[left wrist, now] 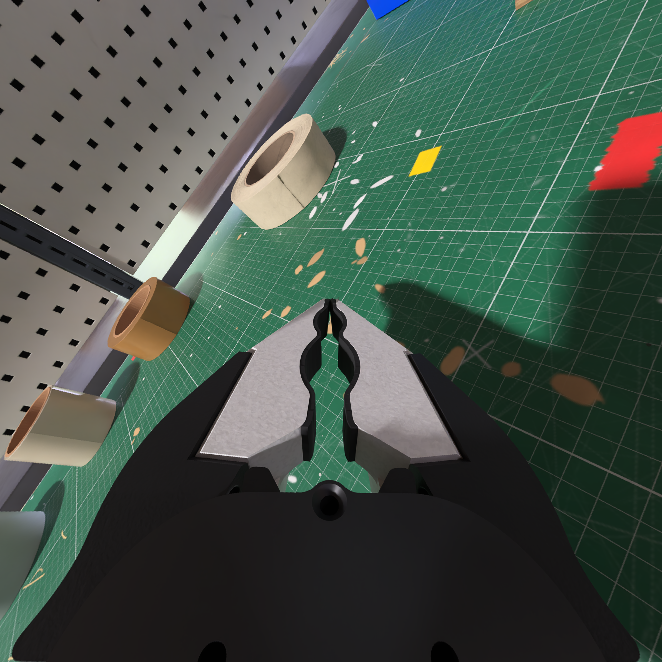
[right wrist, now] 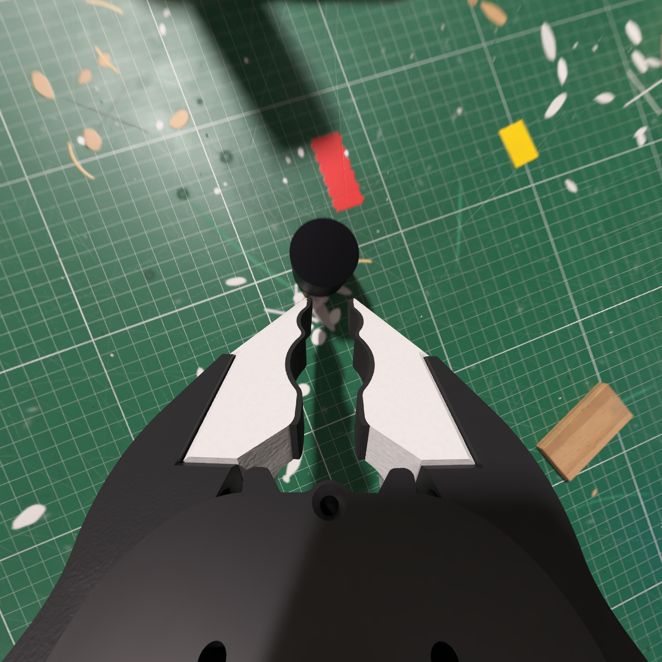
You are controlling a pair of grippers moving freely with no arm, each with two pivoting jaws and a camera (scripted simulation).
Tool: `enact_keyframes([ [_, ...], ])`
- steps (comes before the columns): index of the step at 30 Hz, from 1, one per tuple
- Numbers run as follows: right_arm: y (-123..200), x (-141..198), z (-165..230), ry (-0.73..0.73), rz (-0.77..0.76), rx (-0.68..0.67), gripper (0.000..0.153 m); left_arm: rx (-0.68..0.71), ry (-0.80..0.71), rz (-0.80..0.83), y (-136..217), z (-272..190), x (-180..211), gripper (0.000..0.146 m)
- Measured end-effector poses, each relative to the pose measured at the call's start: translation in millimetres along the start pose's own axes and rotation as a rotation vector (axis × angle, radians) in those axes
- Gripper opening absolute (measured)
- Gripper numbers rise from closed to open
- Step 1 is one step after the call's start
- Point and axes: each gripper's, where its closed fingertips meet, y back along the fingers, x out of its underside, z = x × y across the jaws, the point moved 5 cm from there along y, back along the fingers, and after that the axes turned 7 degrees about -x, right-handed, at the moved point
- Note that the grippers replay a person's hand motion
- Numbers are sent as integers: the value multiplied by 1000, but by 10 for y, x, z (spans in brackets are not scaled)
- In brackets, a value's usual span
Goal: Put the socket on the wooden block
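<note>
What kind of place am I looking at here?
Most likely a workshop or craft bench: a green gridded cutting mat flecked with paint, a grey pegboard wall behind it, and rolls of tape lined up along the mat's back edge.

1. A black, matte, short cylindrical socket (right wrist: pixel 323 255) is seen standing upright on the green gridded cutting mat (right wrist: pixel 107 286), flat round top face turned up. It is placed just below a red jagged-edged patch (right wrist: pixel 336 171) on the mat.
2. A light-brown rectangular wooden block (right wrist: pixel 584 430) is laid flat on the mat, long side set diagonally, well apart from the socket, to its lower right. Its top is bare.
</note>
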Motion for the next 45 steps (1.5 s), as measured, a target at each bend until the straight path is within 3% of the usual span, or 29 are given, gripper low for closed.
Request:
enact_keyframes([
  [5,-101,160,-25,-17,76,17,29,0,-8,2,-3,-8,0,0],
  [10,75,125,-46,-10,16,19,36,1,-10,4,-6,-11,2,0],
  [17,105,-214,41,83,-17,-27,70,1,-11,5,-5,-10,3,0],
  [20,-98,-177,-6,99,86,-20,59,1,-5,5,-2,-2,5,0],
  [24,-58,-316,14,111,-15,-51,36,2,-3,3,5,1,8,0],
  [30,729,-608,-224,60,-263,120,36,9,-5,2,10,-10,2,0],
  [35,1254,-423,-754,-120,-246,417,36,6,-7,-2,16,-9,-7,0],
  [45,811,371,-1412,-487,-116,529,36,4,0,-2,19,1,-4,0],
])
